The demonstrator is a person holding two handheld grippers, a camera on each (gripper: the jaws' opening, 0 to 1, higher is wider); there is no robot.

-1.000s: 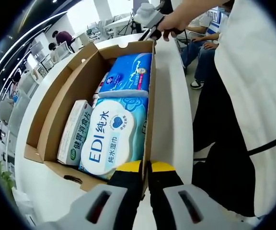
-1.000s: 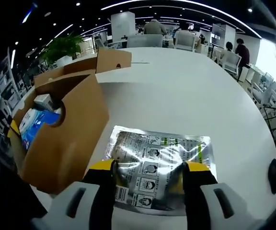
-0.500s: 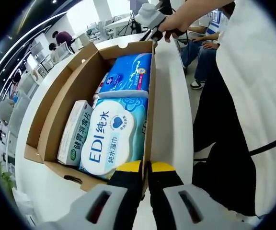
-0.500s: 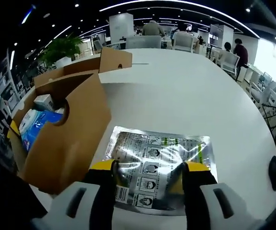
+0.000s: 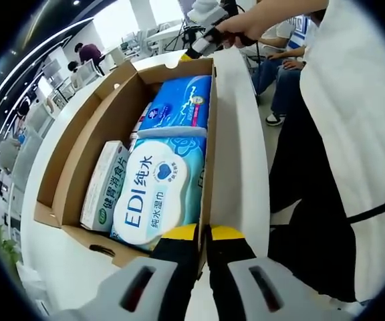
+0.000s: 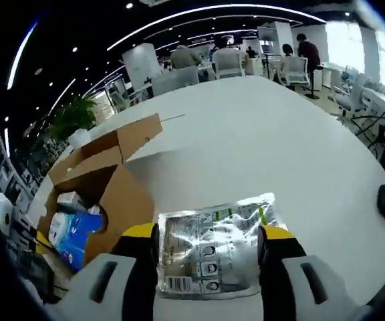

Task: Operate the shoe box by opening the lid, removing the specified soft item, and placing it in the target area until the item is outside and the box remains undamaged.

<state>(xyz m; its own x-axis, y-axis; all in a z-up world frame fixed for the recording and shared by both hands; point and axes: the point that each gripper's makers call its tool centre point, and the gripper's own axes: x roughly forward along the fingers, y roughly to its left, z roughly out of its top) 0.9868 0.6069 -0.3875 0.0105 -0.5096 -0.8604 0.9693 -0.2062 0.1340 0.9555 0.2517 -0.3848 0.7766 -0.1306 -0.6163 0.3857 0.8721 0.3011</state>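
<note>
Right gripper view: pouch (image 6: 214, 251) between fingers (image 6: 273, 239)

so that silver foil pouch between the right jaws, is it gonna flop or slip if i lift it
Probably floppy: the silver pouch looks thin, flat and crinkled, so its free edges should sag. Its glossy film reflects light, so it may slide. The right gripper brackets it on both sides.

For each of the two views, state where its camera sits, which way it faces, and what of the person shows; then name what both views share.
Left gripper view: rides the left tool, shut on the box wall, facing along the open box; the person's hand and clothes show.
Right gripper view: rides the right tool, looking across the white table over the silver pouch between its jaws.
Shared: the box and its blue packs.
</note>
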